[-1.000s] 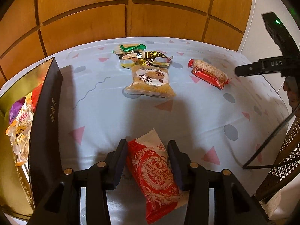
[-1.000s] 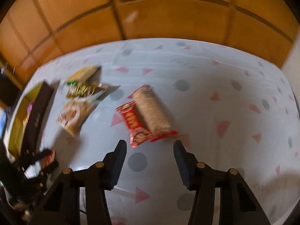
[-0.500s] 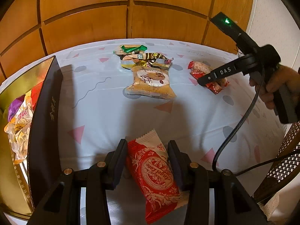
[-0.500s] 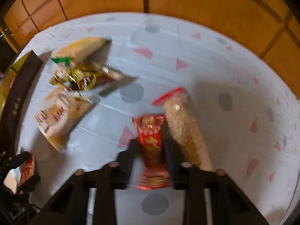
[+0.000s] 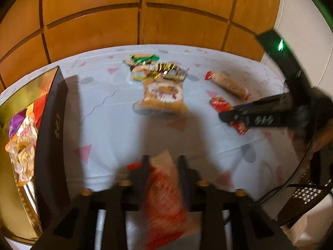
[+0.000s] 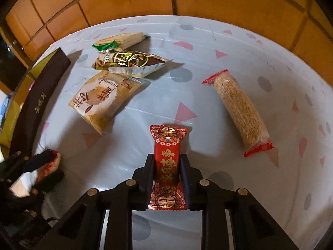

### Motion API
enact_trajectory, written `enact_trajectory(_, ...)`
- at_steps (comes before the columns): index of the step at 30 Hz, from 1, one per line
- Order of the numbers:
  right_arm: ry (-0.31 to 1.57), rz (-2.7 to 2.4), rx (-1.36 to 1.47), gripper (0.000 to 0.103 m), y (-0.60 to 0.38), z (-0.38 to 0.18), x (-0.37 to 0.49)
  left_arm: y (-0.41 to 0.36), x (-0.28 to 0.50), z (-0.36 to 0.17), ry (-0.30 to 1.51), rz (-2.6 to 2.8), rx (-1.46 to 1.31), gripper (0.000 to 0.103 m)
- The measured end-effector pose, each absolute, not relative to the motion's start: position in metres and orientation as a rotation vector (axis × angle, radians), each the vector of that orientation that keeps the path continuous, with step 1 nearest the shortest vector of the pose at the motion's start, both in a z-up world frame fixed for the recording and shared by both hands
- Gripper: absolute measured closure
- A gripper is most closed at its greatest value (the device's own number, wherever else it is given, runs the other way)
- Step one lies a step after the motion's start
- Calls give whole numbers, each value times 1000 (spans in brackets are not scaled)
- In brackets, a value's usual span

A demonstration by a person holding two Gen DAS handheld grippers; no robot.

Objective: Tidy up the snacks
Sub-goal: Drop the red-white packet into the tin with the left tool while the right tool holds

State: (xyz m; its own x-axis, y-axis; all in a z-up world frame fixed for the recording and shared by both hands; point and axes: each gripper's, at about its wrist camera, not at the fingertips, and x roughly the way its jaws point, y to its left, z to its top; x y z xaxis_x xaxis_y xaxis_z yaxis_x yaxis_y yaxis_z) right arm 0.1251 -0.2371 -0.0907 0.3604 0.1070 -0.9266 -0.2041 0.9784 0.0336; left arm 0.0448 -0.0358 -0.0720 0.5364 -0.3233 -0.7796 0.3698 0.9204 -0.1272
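1. Left wrist view. The left gripper (image 5: 163,164) is clamped on the red-and-white snack packet (image 5: 164,198), its jaws having just closed on it; the picture is blurred. The packet lies on the patterned tablecloth (image 5: 116,137), just beside the dark gift box (image 5: 52,125), which already holds wrapped snacks. To do this step well, lift the packet clear of the cloth before swinging it over the box wall, and let go only once it is above the gold interior. The gripper points steeply down at the table.

2. Right wrist view. The right gripper (image 6: 167,162) grips the small red gold-printed packet (image 6: 167,162) across its middle, both ends projecting. The packet sits near the table's centre, apart from the long crumb bar (image 6: 239,110) and the tan biscuit packet (image 6: 104,100). Carrying it level should keep the thin wrapper from slipping. This gripper also points steeply downward.
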Motion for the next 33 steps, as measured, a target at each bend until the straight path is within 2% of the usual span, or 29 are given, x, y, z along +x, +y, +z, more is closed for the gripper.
enact_trajectory(5, 1162, 183, -128, 78, -228, -94, 115, -35, 49, -61, 910, -424, 63, 87)
enact_trajectory(9, 1156, 184, -110, 78, -228, -93, 111, -27, 56, -73, 1000, -483, -49, 86)
enact_trajectory(12, 1152, 182, -102, 78, -234, -91, 117, -26, 54, -72, 998, -504, -70, 65)
enact_trajectory(23, 1125, 201, -62, 77, -241, -92, 117, -7, 40, -49, 1050, -478, -81, 60)
enact_trajectory(31, 1117, 216, -59, 77, -243, -92, 117, -15, 25, -58, 1138, -421, -28, 60)
enact_trajectory(33, 1116, 218, -59, 77, -243, -92, 117, -20, 29, -59, 1141, -423, -21, 54)
